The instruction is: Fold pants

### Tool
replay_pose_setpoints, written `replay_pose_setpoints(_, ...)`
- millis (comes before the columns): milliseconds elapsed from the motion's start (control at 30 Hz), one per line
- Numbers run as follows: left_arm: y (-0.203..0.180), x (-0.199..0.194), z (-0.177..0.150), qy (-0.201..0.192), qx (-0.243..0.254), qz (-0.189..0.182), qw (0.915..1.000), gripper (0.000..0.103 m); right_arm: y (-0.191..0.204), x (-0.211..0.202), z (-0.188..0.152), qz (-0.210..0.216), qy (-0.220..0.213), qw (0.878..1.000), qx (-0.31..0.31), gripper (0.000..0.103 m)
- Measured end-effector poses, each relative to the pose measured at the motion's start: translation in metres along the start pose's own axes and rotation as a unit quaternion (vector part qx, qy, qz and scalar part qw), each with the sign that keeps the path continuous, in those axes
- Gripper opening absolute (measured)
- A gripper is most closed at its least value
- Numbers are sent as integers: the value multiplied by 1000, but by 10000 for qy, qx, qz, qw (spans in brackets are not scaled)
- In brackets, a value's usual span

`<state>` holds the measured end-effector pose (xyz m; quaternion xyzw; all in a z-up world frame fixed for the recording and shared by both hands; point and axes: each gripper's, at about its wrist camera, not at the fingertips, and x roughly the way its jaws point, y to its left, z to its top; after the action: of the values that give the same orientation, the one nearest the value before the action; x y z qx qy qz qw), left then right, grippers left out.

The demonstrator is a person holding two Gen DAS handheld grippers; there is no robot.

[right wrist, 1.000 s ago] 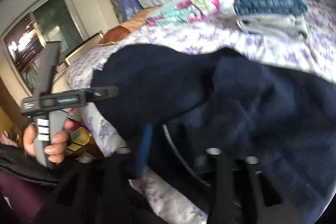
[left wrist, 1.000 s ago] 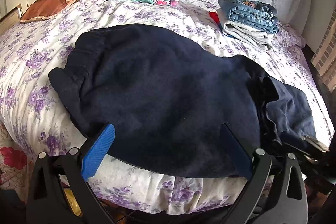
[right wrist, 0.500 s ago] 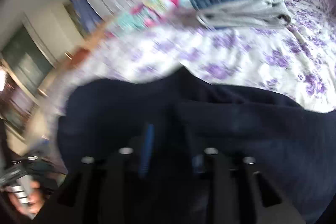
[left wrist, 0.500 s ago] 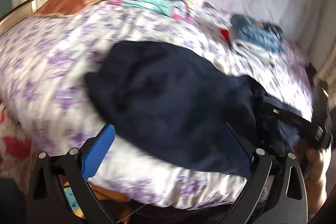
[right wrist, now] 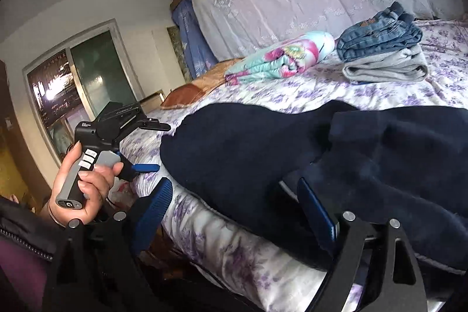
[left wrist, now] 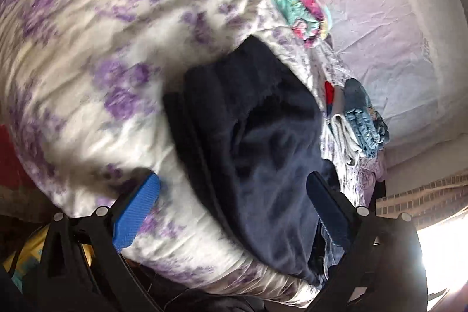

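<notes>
We hold the left gripper (left wrist: 231, 203) tilted over the near edge of the bed (left wrist: 87, 54), its two blue-padded fingers (left wrist: 137, 212) spread wide with nothing between them. From the right wrist view the same tool (right wrist: 146, 165) sits in our left hand (right wrist: 84, 186), gripped by the handle, level and pointing toward the dark cloth without touching it. The right gripper (right wrist: 234, 209) hovers low at the bed's edge, its fingers (right wrist: 155, 203) also spread apart; the right-side finger lies against the pants (right wrist: 321, 154), the left-side one over the flowered sheet.

We count one pair of dark navy pants, bunched and partly doubled over itself, lying along the near side of the bed. Farther back we see one stack of folded clothes (right wrist: 383, 48), blue jeans on top of a grey piece, and beside it one rolled flowered blanket (right wrist: 280, 57). One orange pillow (right wrist: 190, 89) lies near the head of the bed.
</notes>
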<state>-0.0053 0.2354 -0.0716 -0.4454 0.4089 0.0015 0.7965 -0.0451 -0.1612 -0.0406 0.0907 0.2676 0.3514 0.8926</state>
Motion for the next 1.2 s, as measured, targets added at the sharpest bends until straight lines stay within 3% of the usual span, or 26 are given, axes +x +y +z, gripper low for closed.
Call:
replay_pose_setpoints(100,-5,3,4,91,-65,-265,9996,98,-2,-4,-4,26,4,10000,94,88)
replay_pose_setpoints(200,0,11,6,224,-167,-172,9995,98,2,-3,-9,58,68,9999,51,87)
replay_pose_setpoints(400,3,18,15,131,-456,-406,9981,97,1,-3,-11,62,83,9999,105,87)
replay_pose_setpoints(500,0,28,20,84,-466,-368,9982,97,0,-2,-11,71,133,9998,127,83)
replay_pose_setpoints(567,-4,26,17,-34,-412,-275,9988,83,-4,-1,-11,34,159,9997,191,73)
replay_pose_setpoints(633,-10,23,12,-57,-199,-423,9989,31,-8,-1,-11,-6,194,9994,270,69)
replay_pose_setpoints(767,-25,15,8,-179,237,-409,9987,27,-10,-1,-12,-14,189,9993,316,68)
replay_pose_setpoints(900,-13,24,12,-44,-21,-299,9995,29,-9,-1,-13,-28,188,9994,304,68)
replay_pose_setpoints(1000,-26,18,6,-225,341,-136,9991,27,-13,-10,-8,-213,-1,9992,342,68)
replay_pose_setpoints(1100,-89,2,-18,-580,1598,147,9853,26,-29,-39,5,-464,-442,9966,517,68)
replay_pose_setpoints(1133,-127,-3,-37,-644,2289,143,9712,26,-40,-60,14,-613,-732,9934,635,68)
replay_pose_setpoints(1200,-173,-4,-67,-613,3118,134,9481,26,-60,-96,28,-953,-1140,9854,825,68)
